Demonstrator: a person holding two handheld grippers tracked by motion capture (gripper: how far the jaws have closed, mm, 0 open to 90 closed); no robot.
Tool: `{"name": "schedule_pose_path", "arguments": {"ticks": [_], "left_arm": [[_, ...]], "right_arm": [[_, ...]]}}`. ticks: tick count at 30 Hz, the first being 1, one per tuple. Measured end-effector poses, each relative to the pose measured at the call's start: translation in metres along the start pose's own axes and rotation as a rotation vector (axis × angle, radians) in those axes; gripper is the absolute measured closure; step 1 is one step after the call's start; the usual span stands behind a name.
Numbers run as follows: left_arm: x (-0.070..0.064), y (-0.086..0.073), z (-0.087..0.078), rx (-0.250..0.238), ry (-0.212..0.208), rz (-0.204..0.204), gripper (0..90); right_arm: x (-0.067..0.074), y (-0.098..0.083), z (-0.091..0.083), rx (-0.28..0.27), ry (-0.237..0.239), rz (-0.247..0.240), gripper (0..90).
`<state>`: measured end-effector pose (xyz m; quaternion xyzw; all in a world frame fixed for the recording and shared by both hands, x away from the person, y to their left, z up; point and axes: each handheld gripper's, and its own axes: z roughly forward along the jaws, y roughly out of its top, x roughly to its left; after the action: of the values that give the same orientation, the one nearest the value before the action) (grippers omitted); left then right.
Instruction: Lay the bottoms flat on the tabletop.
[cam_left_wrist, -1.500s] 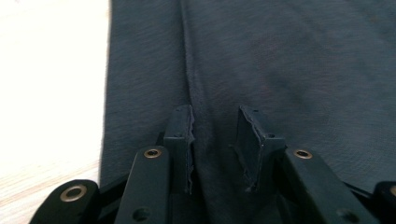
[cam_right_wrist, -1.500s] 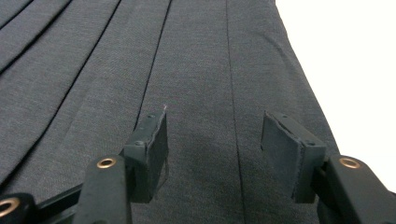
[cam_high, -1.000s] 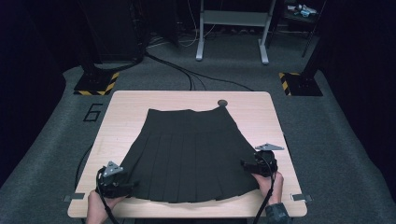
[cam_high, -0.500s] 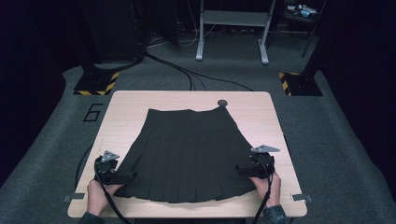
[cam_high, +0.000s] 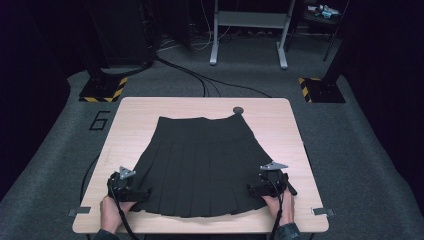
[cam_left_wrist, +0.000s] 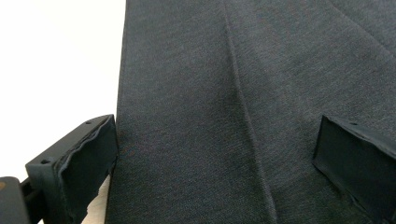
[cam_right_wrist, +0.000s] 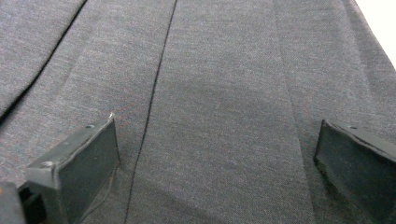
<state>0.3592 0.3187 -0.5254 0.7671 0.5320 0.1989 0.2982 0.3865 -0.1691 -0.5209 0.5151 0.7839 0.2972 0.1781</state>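
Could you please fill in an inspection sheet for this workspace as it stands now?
Surface: wooden table, bare round the skirt.
Job's things: black pleated skirt lying flat, waistband at the far side.
Clutter: small dark disc by the waistband.
Grippers: left gripper and right gripper at the hem corners, jaws just opened, fabric between them, unpinched.
Cables: one trails from each gripper; more on the floor.
Surroundings: grey carpet, a metal stand, striped bases.

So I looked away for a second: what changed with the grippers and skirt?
Both grippers, left and right, have just been opening at the skirt's hem corners; jaws now wide, gripping nothing. Both hands sank slightly. The skirt stays flat on the table.
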Motion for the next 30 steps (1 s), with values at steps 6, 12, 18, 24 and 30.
{"name": "schedule_pose_path", "arguments": {"ticks": [6, 12, 18, 24, 30], "left_arm": [[0.001, -0.002, 0.004, -0.054, 0.008, -0.008, 0.0], [0.003, 0.001, 0.010, -0.082, 0.005, -0.010, 0.0], [0.007, 0.011, 0.018, -0.083, -0.005, 0.003, 0.0], [0.012, 0.023, 0.028, -0.076, -0.011, 0.009, 0.0], [0.016, 0.036, 0.040, -0.078, -0.020, 0.021, 0.0]], "right_arm": [[0.001, -0.004, 0.000, -0.035, -0.010, 0.020, 0.0], [-0.004, 0.001, 0.005, -0.041, -0.022, 0.022, 0.0], [-0.010, 0.008, 0.010, -0.036, -0.035, 0.038, 0.0], [-0.015, 0.013, 0.015, -0.036, -0.050, 0.048, 0.0], [-0.024, 0.021, 0.020, -0.033, -0.058, 0.061, 0.0]]}}
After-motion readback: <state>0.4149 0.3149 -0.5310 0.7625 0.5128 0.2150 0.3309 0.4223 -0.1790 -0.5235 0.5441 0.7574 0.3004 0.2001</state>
